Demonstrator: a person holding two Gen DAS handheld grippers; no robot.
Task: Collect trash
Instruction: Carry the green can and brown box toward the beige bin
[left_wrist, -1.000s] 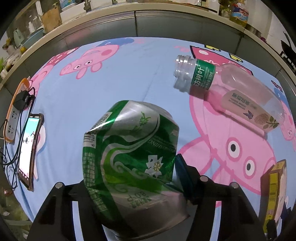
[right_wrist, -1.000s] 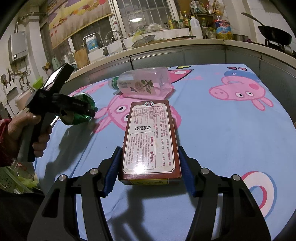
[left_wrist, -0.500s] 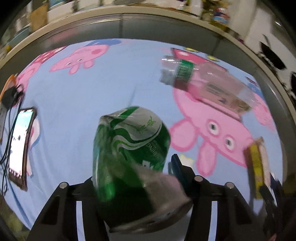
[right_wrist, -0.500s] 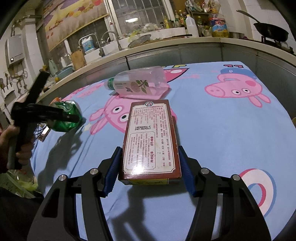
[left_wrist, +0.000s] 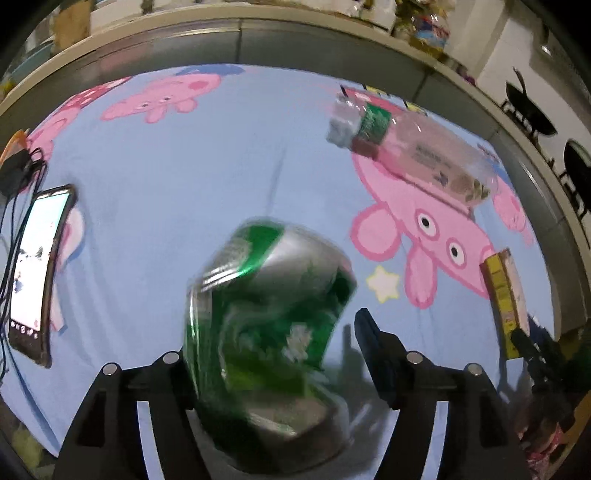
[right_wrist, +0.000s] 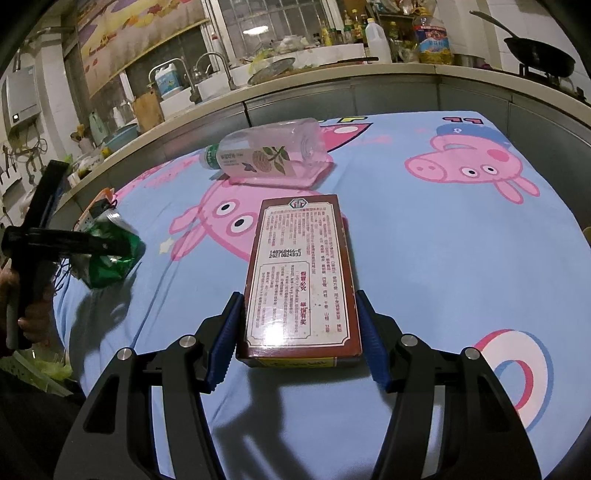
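In the left wrist view, a lit phone (left_wrist: 35, 266) was seen lying flat at the left edge of the frame on the cartoon-printed blue cloth (left_wrist: 184, 177), cabled up and evidently not part of the trash. At the lower centre a crushed green can (left_wrist: 269, 314) was caught, blurred, between the fingers of the left gripper (left_wrist: 280, 354); the jaws were opening, a clear gap showed between the can and the right-hand blue pad, and whether the left pad was touching it could not be told. The can was judged to be in the act of being let go, presumably over a bin out of view. Toward the upper right an empty clear plastic bottle (left_wrist: 417, 158) was left lying on its side on the cloth, uncollected. In the right wrist view, the same can was seen at the left edge, off the cloth's near-left corner, with the hand (right_wrist: 33, 314) on the handle below it. At the upper centre the bottle lay on its side, and at the lower centre a red-brown carton (right_wrist: 299, 280) was clamped flat between the blue pads of the right gripper (right_wrist: 299, 339), both pads pressed to its long sides near the end closest to the camera, so that it could be lifted as the next piece.
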